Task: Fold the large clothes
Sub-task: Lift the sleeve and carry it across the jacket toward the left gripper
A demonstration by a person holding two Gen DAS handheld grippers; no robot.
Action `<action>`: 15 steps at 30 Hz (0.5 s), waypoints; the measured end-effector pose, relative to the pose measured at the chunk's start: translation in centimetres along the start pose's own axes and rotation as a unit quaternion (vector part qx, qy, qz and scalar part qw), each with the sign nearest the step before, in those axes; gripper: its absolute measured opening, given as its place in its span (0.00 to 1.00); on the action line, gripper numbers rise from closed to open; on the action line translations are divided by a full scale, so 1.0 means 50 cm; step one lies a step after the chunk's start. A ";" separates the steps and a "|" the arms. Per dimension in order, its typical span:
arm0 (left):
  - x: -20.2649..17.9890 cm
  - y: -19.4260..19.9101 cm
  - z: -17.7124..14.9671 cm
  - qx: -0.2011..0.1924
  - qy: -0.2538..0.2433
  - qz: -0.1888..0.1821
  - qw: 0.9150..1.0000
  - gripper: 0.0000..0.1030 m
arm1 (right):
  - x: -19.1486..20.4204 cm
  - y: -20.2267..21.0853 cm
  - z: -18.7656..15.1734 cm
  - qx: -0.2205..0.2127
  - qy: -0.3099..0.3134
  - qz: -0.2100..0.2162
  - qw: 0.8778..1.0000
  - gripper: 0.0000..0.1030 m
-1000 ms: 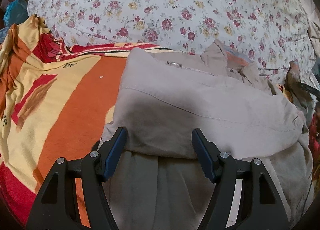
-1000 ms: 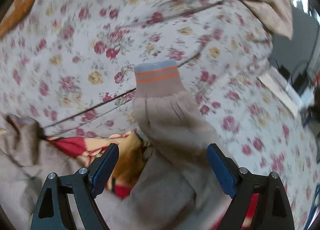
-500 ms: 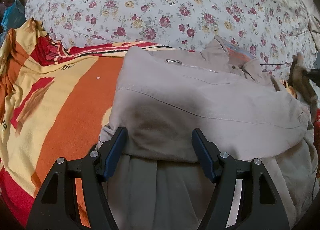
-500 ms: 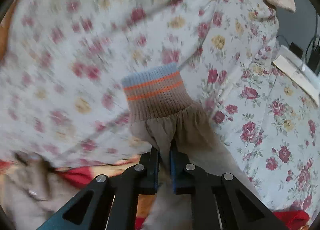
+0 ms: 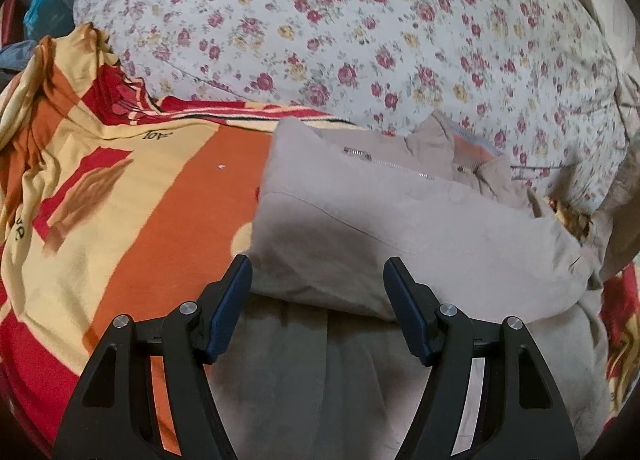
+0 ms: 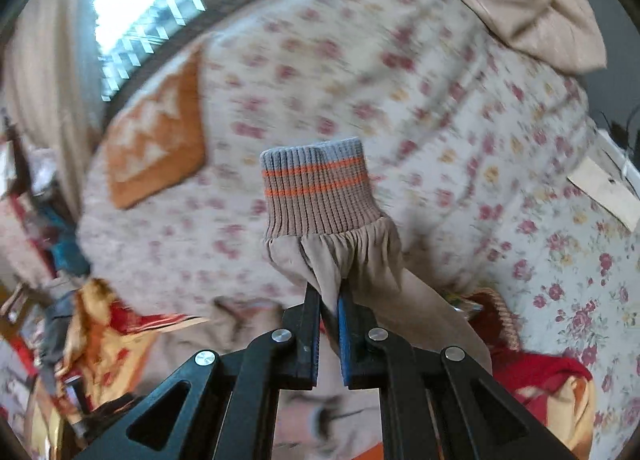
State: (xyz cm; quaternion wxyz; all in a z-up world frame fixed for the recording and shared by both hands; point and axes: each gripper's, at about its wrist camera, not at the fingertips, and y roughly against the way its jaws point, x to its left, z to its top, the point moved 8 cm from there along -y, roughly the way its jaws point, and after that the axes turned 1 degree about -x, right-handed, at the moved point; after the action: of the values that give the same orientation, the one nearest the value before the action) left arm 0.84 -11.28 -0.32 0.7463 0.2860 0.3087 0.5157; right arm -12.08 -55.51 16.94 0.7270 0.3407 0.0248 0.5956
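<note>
Hard to read: the right wrist view is smearing badly, so the floral quilt (image 6: 400,72) and the clutter at its left edge are mostly blur. The sleeve (image 6: 420,300) is dropping out of frame past the right claw, so where it is joining the jacket body is not showing there. In the left wrist view the jacket's near hem is running off the bottom edge behind the claw arms, and its right side is getting cut by the lens rim. A tan fabric strip at the far right edge is probably that same sleeve, can't confirm.

Right gripper (image 6: 329,292): jaws are pinching tight on the beige sleeve fabric just below the gathered seam, nothing else between them. The ribbed cuff (image 6: 316,188), grey-blue rim with two orange stripes, is standing upright just beyond the fingertips, lifted clear of the quilt.

Left gripper (image 5: 318,272): jaws are standing wide, pads not pressing anything. The beige jacket (image 5: 400,236) is lying folded over on the orange-red-yellow blanket (image 5: 120,220), towards the blanket's right side, its folded edge sitting between and just beyond the blue pads (image 5: 230,300). Zipper (image 5: 384,164) is showing along the far edge, next to the quilt (image 5: 360,40).
</note>
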 end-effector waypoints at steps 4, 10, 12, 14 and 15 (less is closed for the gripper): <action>0.013 0.024 0.005 -0.010 0.014 -0.008 1.000 0.67 | 0.111 0.061 -0.006 0.000 0.040 0.051 0.998 0.07; 0.023 0.064 0.019 -0.031 0.027 -0.025 0.999 0.67 | 0.249 0.132 -0.006 -0.001 0.079 0.126 0.989 0.07; 0.024 0.080 0.025 -0.041 0.031 -0.037 0.998 0.67 | 0.295 0.144 -0.018 0.011 0.092 0.153 0.984 0.07; 0.025 0.093 0.032 -0.051 0.038 -0.049 0.997 0.66 | 0.344 0.140 -0.034 0.030 0.106 0.179 0.978 0.07; 0.026 0.099 0.035 -0.055 0.042 -0.056 0.996 0.66 | 0.376 0.128 -0.046 0.042 0.116 0.193 0.973 0.07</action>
State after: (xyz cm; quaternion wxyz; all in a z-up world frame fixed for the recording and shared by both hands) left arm -0.40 -8.73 4.27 0.7751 0.2051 0.3266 0.5005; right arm -13.09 -37.47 25.50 0.5753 0.2981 0.0681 0.7586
